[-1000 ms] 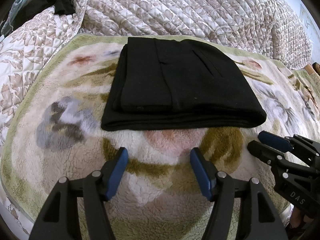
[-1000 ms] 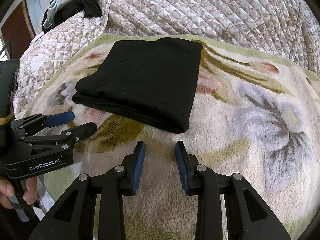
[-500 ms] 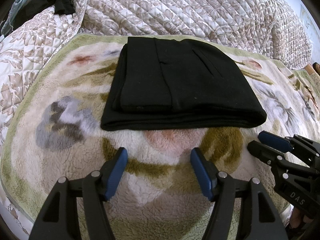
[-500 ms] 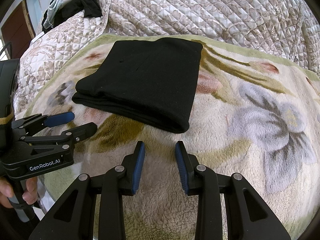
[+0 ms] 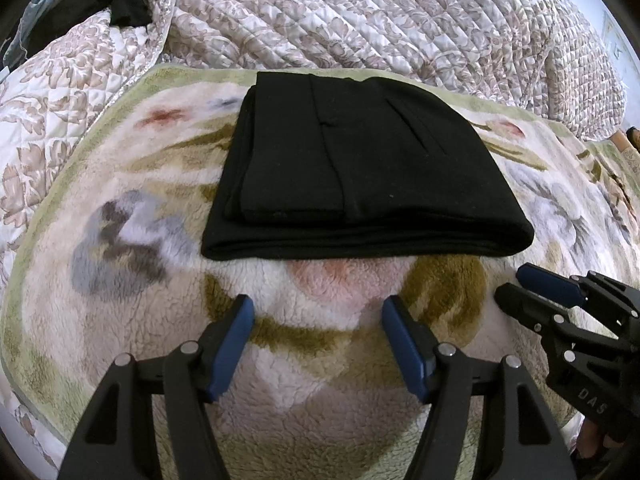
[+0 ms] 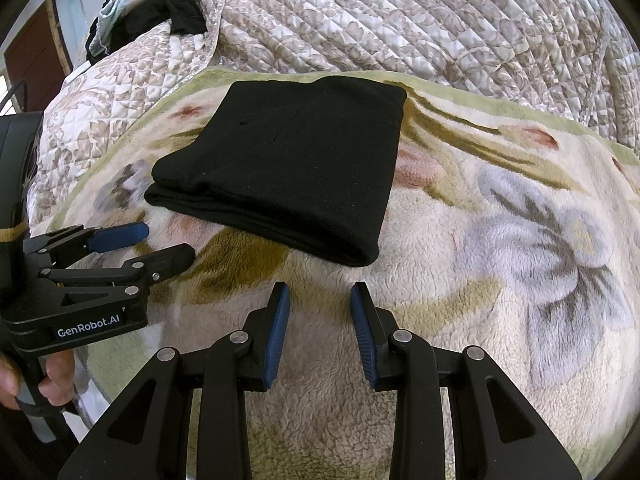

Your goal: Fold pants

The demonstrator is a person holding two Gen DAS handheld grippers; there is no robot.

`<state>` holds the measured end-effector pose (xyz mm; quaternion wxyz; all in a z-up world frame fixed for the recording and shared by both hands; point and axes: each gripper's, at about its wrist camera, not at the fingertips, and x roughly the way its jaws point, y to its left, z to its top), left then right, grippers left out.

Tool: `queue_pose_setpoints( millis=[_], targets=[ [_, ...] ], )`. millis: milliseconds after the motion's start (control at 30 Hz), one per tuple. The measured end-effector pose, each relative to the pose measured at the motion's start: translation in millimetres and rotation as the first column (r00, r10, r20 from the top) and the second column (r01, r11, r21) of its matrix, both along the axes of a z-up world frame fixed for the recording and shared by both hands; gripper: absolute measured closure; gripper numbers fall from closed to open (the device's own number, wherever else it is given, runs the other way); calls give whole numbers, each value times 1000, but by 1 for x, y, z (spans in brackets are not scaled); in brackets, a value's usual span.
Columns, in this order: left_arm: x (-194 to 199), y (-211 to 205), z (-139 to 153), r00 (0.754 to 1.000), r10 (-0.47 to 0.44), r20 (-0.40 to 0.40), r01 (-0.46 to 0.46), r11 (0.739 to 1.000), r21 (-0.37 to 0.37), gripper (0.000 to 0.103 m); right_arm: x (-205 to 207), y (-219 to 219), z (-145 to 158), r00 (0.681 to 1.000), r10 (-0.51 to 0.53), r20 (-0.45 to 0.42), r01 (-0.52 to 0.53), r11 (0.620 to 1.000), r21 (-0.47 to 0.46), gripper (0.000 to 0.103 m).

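Black pants (image 5: 360, 168) lie folded into a flat rectangle on a fleecy floral blanket (image 5: 132, 184). The same bundle (image 6: 296, 160) shows in the right wrist view, left of centre. My left gripper (image 5: 318, 312) hovers just short of the bundle's near edge, jaws wide apart, nothing between them. My right gripper (image 6: 320, 300) sits near the bundle's right front corner, jaws a narrower gap apart and empty. Each gripper shows in the other's view: the right one (image 5: 516, 284) at the right edge, the left one (image 6: 168, 244) at the left, held by a hand (image 6: 52, 376).
A quilted patterned bedspread (image 5: 360, 16) rises behind the blanket. Dark and pale clothes (image 6: 156, 8) are piled at the far left corner. The blanket's left edge (image 5: 24, 360) drops off beside my left gripper.
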<state>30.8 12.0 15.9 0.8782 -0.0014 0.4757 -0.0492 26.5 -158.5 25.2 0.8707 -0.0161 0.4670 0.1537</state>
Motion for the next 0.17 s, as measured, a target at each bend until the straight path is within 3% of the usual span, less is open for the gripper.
queue_pose_setpoints(
  millis=[167],
  targets=[
    [1, 1, 0, 1000, -2, 0, 2, 1000, -2, 33, 1, -2, 0, 1000, 9, 13, -9, 1000, -2, 70]
  ],
)
